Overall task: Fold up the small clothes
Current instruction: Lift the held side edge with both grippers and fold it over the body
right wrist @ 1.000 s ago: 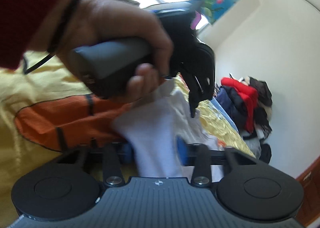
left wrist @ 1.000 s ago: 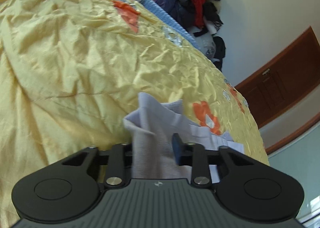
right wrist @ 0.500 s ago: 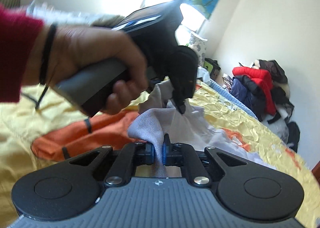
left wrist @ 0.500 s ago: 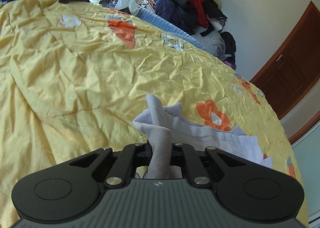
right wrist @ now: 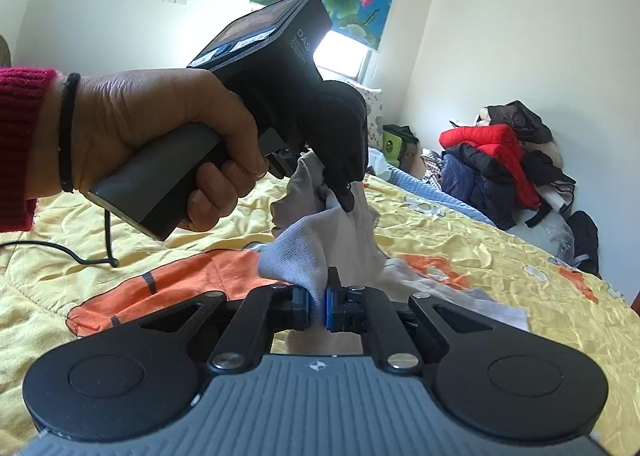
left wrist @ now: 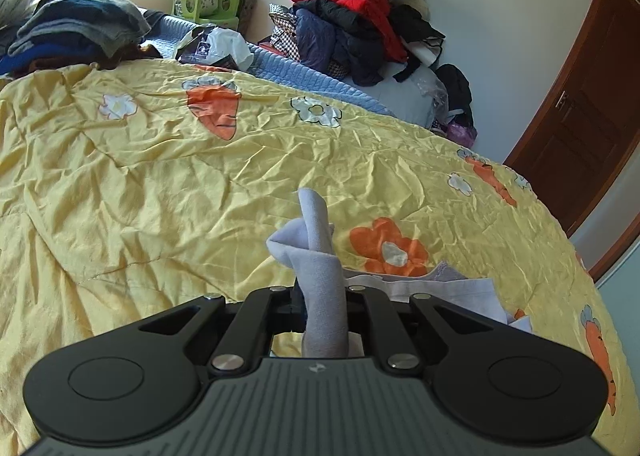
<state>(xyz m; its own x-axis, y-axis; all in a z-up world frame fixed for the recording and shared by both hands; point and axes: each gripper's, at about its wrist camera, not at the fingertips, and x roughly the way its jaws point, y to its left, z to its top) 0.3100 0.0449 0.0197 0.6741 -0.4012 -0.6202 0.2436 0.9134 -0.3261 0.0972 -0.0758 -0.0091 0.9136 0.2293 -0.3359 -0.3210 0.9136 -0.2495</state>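
A small pale grey garment (left wrist: 320, 256) is lifted off the yellow bedspread (left wrist: 160, 176). My left gripper (left wrist: 320, 296) is shut on a bunched fold of it, which sticks up between the jaws. The rest trails down to the right onto the bed. In the right wrist view my right gripper (right wrist: 318, 306) is shut on another edge of the same garment (right wrist: 316, 252). The left gripper (right wrist: 340, 192), held by a hand, pinches the cloth just beyond and above mine.
The bed carries a yellow quilt with orange carrot and flower prints. Folded dark clothes (left wrist: 76, 28) lie at the far left. A heap of jackets (left wrist: 352, 16) stands past the bed's far edge. A brown door (left wrist: 580, 108) is on the right.
Both grippers closed on the garment, which a second ago hung loose between open jaws. Both then lifted and tilted up, raising the cloth off the bed.
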